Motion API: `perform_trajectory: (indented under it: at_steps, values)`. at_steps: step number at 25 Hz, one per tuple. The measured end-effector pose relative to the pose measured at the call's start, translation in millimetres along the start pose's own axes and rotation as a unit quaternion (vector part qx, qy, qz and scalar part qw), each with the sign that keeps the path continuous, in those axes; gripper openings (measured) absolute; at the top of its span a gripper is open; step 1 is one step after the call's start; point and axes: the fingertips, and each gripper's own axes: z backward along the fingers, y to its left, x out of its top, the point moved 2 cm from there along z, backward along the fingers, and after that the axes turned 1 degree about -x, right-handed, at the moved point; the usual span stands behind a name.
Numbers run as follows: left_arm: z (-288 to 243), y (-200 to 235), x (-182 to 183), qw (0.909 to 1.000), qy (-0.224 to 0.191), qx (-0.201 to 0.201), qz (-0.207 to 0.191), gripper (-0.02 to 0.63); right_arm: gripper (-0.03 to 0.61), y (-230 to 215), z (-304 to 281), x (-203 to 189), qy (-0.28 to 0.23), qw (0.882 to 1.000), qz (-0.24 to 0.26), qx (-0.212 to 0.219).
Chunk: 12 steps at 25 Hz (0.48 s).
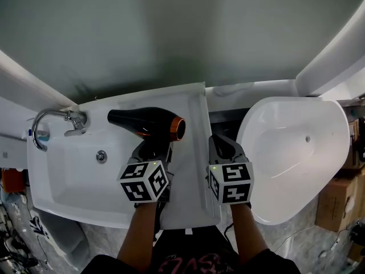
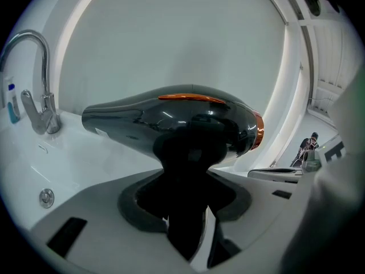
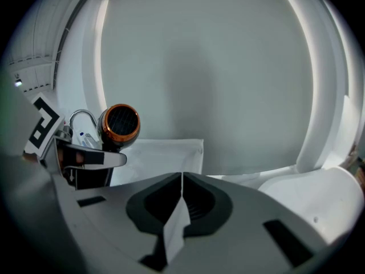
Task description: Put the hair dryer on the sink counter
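Over the white sink counter [image 1: 193, 131], a glossy black, orange-ringed hair dryer [image 1: 145, 123] is pinched by the left tool [image 1: 153, 150]; the right tool [image 1: 226, 147] is pressed together.

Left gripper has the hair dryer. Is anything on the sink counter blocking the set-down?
Nothing visible does. The left gripper is shut on the handle of the hair dryer, and the sink counter around it looks bare. The faucet stands apart at the left.

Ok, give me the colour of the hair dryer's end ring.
Orange ring; right gripper view shows it best.
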Motion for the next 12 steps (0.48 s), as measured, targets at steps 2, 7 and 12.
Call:
perform_trajectory:
  at_steps: [2, 7, 12]
  values:
    - [-6, 4, -5, 1.0, 0.007, 0.003, 0.004, 0.179, 0.023, -1, -3, -5, 0.006, 1.0, -0.002, 0.001]
    - [-22, 10, -13, 0.9996, 0.019, 0.013, 0.012, 0.179, 0.023, -6, -11, -15, 0.019, 1.0, -0.004, 0.004]
    - [-31, 12, -18, 0.9994, 0.029, 0.018, 0.008, 0.181, 0.023, -10, -17, -22, 0.027, 1.0, -0.013, 0.004]
